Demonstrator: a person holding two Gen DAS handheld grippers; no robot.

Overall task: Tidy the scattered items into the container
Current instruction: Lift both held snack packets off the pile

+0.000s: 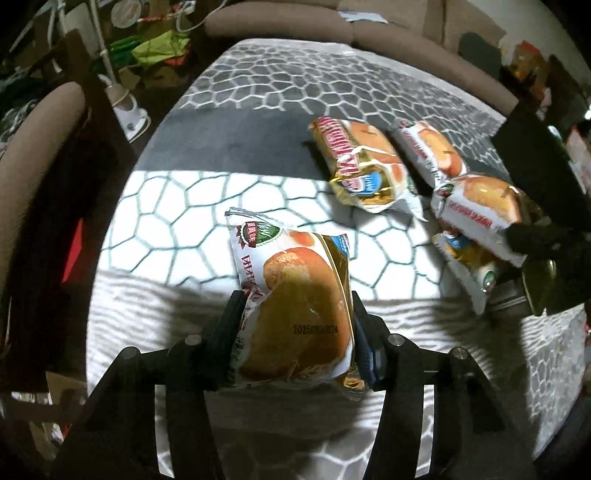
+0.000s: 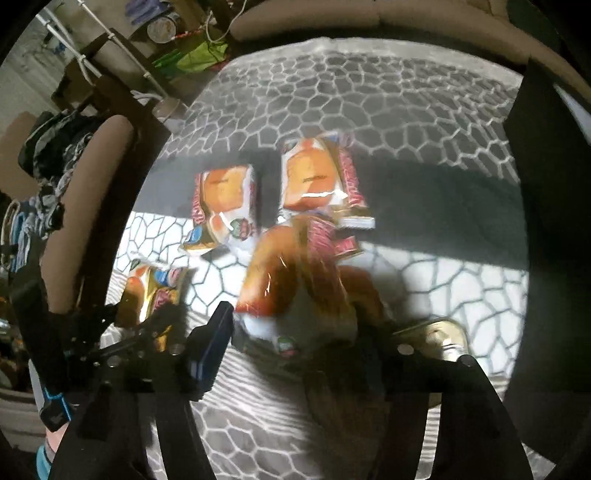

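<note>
Bread pkts, sealed, bun printed on front: we count 5, all over the bench point(image 1: 258, 110), which has a grey-and-white honeycomb cloth.

- pkt 1 point(image 1: 288, 266): 6 o'clock of left view, in the left tongs point(image 1: 296, 295). Jaws narrow, pads pressed on its two long sides. Logo end points away from us.
- pkt 2 point(image 1: 354, 162): lying on the cloth at 1 o'clock, gold foil end crumpled.
- pkt 3 point(image 1: 428, 151): just beside pkt 2, toward 2 o'clock, flat on the cloth.
- pkt 4 point(image 1: 476, 218): 3 o'clock, overlapping pkt 5. In the right view it sits between the fingers of the right tongs point(image 2: 295, 317), centre frame and blurred. Jaws fairly wide; we cannot tell if the pads press on it.
- pkt 5 point(image 1: 465, 266): partly under pkt 4, 4 o'clock.

Chair backs point(image 1: 277, 22), brown, padded: 3 round the bench in left view, at 9, 12 and 1 o'clock.
</note>
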